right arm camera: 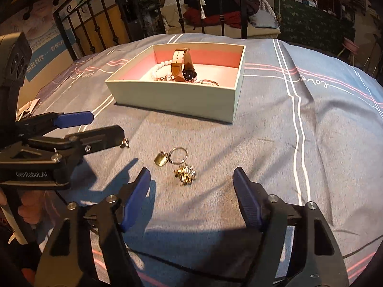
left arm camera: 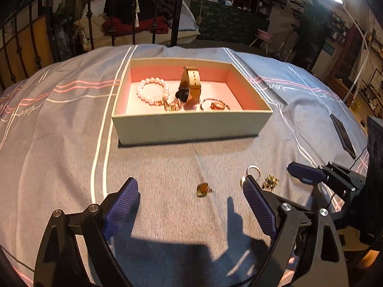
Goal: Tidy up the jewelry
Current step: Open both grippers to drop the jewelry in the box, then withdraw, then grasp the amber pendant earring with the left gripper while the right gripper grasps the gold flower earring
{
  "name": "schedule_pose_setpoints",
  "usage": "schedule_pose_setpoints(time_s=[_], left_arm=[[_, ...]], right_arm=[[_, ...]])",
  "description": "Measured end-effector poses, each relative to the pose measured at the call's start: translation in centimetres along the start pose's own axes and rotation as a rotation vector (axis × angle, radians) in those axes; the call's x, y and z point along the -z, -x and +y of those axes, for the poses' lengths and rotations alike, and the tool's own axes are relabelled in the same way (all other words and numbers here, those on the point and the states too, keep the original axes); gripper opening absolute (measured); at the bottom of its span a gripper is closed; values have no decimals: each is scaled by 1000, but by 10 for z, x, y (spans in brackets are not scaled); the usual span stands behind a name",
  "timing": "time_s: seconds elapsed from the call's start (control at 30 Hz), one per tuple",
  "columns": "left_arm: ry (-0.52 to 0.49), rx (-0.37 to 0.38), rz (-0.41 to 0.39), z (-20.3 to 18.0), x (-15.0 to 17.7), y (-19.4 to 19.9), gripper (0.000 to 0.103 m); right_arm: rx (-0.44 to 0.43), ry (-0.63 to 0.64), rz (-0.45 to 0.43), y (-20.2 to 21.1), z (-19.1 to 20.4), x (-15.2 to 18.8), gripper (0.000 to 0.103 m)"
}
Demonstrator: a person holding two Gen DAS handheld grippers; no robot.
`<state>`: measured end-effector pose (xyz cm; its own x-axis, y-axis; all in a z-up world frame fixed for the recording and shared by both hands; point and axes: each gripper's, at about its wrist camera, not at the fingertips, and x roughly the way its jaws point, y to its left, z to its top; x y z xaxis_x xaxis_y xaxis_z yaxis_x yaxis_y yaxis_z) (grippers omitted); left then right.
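Observation:
An open box (left arm camera: 186, 125) with a pink lining sits on the bed; it also shows in the right wrist view (right arm camera: 172, 98). It holds a pearl bracelet (left arm camera: 153, 91), a brown-strap watch (left arm camera: 190, 83) and gold pieces (left arm camera: 215, 105). On the cover lie a small gold earring (left arm camera: 203, 189), a key ring with a gold tag (right arm camera: 171, 156) and a gold cluster brooch (right arm camera: 186, 175). My left gripper (left arm camera: 191, 198) is open around the earring. My right gripper (right arm camera: 191, 189) is open just behind the brooch.
The grey-blue bed cover (left arm camera: 59, 143) has white and pink stripes. A black phone (left arm camera: 342, 134) lies at the right. A black metal bed frame (right arm camera: 95, 31) stands behind the bed. The left gripper (right arm camera: 79, 129) shows at the left of the right wrist view.

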<state>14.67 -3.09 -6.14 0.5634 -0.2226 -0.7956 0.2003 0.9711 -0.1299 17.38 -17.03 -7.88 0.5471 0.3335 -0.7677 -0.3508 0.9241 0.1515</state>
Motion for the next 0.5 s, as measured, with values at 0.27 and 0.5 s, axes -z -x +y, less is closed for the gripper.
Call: schedule_pose_setpoints(time_s=[0.27, 0.5], left_arm=[[-22, -10, 26, -4, 4, -12, 81], [-86, -33, 37, -14, 2, -21, 48]], right_arm=[[34, 61, 6, -2, 10, 5, 52], [44, 62, 5, -2, 10, 3, 49]])
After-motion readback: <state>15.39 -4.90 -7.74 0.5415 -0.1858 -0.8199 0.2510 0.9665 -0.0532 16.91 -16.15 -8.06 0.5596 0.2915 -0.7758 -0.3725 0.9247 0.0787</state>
